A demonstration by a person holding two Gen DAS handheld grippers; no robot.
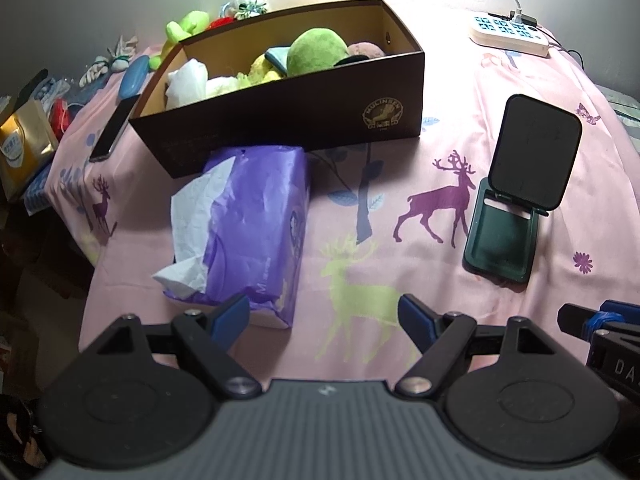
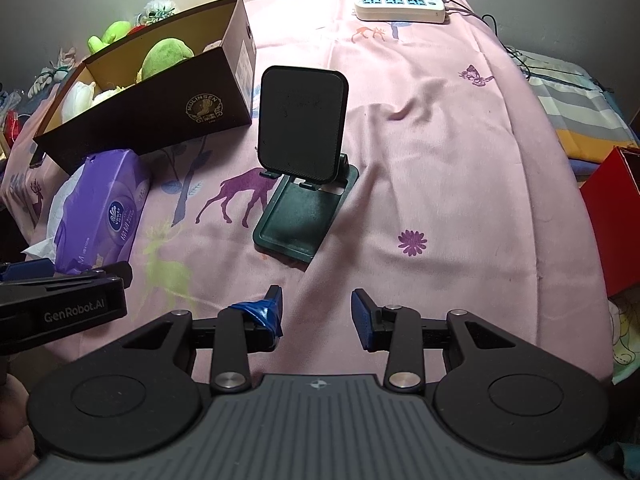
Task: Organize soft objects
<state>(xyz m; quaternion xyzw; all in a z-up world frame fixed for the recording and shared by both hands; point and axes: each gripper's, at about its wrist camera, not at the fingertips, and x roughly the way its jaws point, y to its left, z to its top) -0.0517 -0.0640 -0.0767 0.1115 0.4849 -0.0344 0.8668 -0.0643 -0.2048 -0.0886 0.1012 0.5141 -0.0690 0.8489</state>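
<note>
Left wrist view: the left gripper (image 1: 322, 314) hovers above the pink deer-print bedsheet (image 1: 420, 152) with its blue-padded fingers spread wide and nothing between them. Its left fingertip sits just at the near corner of a purple tissue pack (image 1: 256, 224), from which white tissue spills out on the left side. Directly behind the pack stands a dark brown shoe box (image 1: 304, 108), open at the top. Inside it lie a green plush toy (image 1: 318, 52), a yellow plush piece and white soft items. Further soft toys sit behind the box against the wall. To the right stands a dark green folding phone stand (image 1: 520, 200), opened up. A white power strip (image 1: 510, 36) lies at the far right. A dark phone (image 1: 114, 128) lies left of the box.

Right wrist view: the right gripper (image 2: 316, 314) is held over bare sheet, fingers moderately apart and holding nothing. The phone stand is straight ahead, the tissue pack and shoe box to the left. The left gripper's body shows at the left edge. A red box (image 2: 616, 220) shows at the right edge.
</note>
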